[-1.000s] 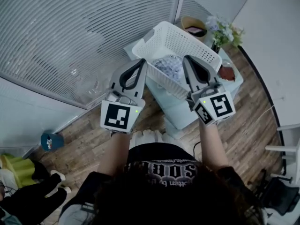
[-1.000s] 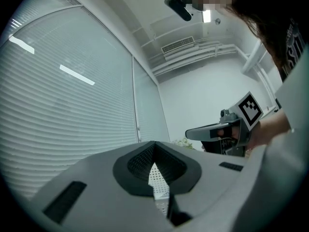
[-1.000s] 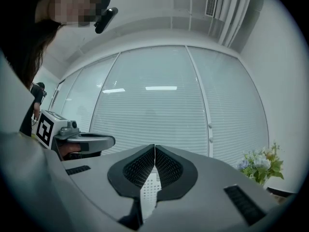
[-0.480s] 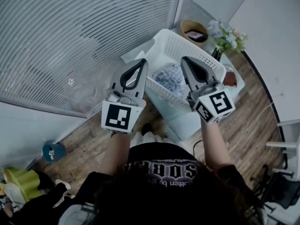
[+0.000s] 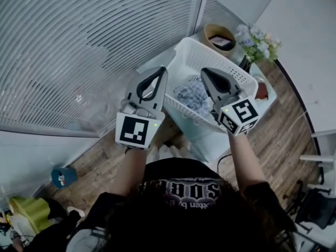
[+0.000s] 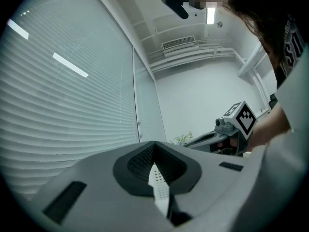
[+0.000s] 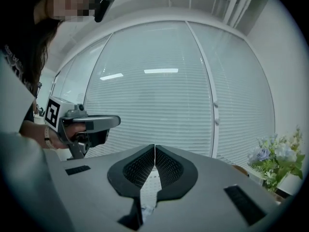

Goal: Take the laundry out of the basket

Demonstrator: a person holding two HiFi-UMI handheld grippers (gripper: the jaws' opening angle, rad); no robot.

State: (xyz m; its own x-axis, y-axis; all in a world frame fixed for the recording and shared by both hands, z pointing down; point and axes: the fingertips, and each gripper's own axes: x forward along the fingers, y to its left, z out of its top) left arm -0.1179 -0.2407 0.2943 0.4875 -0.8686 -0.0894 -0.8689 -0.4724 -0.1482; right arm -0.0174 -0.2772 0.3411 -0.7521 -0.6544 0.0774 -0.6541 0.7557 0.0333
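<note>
A white perforated laundry basket [image 5: 189, 54] stands on a pale low table [image 5: 207, 135]. Blue-and-white crumpled laundry [image 5: 190, 94] lies inside it. My left gripper [image 5: 160, 72] is held up in the air, its tip over the basket's left rim, jaws shut with nothing between them. My right gripper [image 5: 206, 75] is raised over the basket's near right part, also shut and empty. In the left gripper view the jaws [image 6: 153, 146] meet at the tip and the right gripper [image 6: 227, 129] shows beyond. In the right gripper view the jaws [image 7: 154, 151] are pressed together.
A glass wall with horizontal blinds [image 5: 79, 41] runs along the left. A vase of flowers [image 5: 257, 38] and a tan bowl [image 5: 219, 34] stand behind the basket, a brown object [image 5: 261, 91] to its right. Wooden floor [image 5: 278, 140] surrounds the table; a blue object [image 5: 64, 176] lies at left.
The view has shifted: the basket now sits further right and up in the head view. Both grippers have stayed raised and shut, edging slightly closer over the basket.
</note>
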